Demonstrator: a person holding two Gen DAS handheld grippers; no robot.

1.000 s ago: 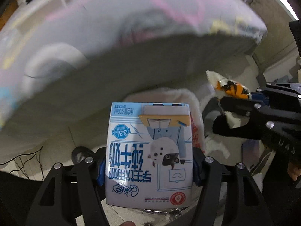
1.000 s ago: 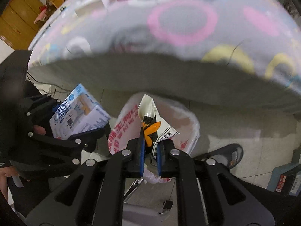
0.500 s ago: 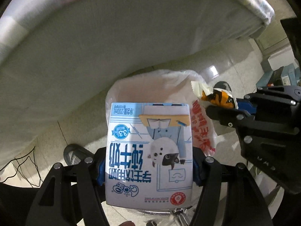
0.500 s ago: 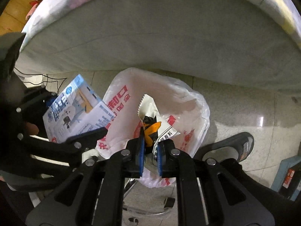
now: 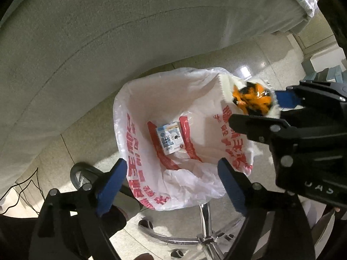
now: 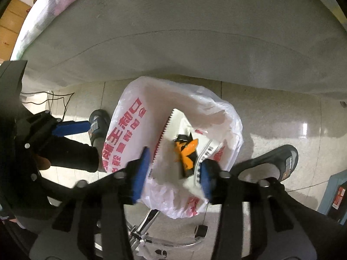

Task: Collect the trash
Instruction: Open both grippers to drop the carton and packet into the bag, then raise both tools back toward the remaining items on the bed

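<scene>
1. Tiled floor (image 5: 78, 130) beside a mattress edge (image 5: 108, 43); white trash bag (image 5: 195, 184) with red print stood open over a chrome chair base (image 5: 203, 238).
2. Left gripper (image 5: 173, 179) hung straight over the bag mouth, its jaws just opened wide, nothing between them. Milk carton (image 5: 170, 137) already lay at the bottom of the bag, near the middle.
3. Right gripper (image 6: 173, 173) sat at the bag's rim on the right side, jaws just parted. Snack wrapper (image 6: 184, 151), white with orange and black print, was between the pads; it looked loose, but I couldn't tell whether one pad touched it.
4. Risk: wrapper is light and flat. It could cling to a pad, or drift and hang on the rim (image 6: 227, 117) instead of dropping in.
5. Risk: it sat close to the rim in the left view (image 5: 251, 99), so any sideways pull on retreat could tip it onto the floor.
6. Risk: bag is thin and only loosely propped. A finger catching the rim could collapse the mouth or drag the bag off.
7. Risk: the two grippers were close together over the bag; lifting both at once could knock them.
</scene>
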